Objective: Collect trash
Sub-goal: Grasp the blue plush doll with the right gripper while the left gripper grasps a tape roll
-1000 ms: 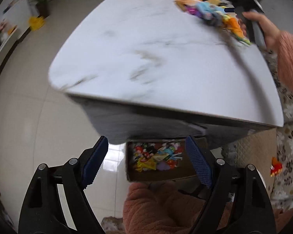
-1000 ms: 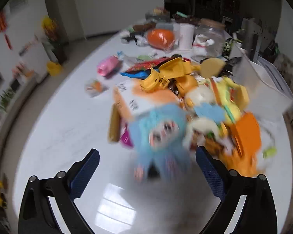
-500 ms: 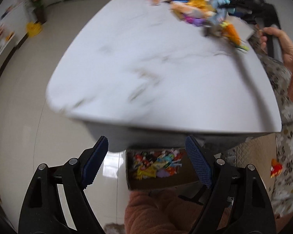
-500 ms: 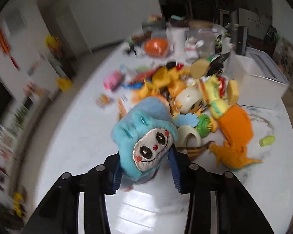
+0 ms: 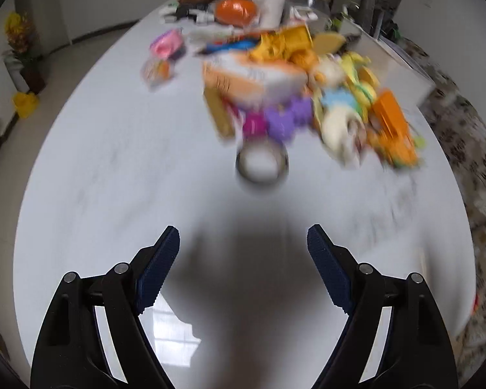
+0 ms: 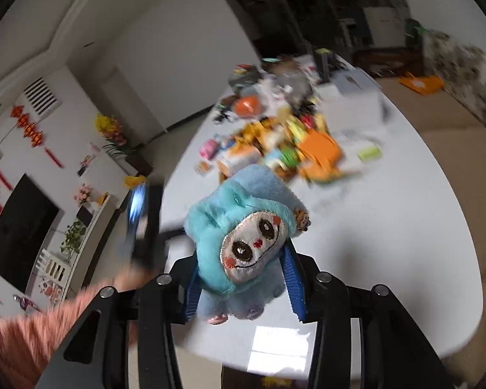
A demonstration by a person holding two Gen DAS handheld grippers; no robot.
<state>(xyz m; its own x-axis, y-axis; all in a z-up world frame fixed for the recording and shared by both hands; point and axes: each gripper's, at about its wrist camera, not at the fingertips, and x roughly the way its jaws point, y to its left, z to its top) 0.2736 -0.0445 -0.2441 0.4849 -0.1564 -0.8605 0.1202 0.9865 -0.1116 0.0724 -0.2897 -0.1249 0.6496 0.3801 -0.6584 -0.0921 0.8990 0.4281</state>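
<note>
Light-blue plush toy (image 6: 243,227) (white face), white table (image 5: 113,178)

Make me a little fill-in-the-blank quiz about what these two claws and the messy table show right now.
1. The right claw is clamped on a blue plush ____ with a stitched face.
2. The left claw is open and holds ____.
3. Nearest the left claw, in front of the pile of toys, lies a roll of ____.
4. The white table top has a ____ edge.

Missing words: toy; nothing; tape; rounded
</note>
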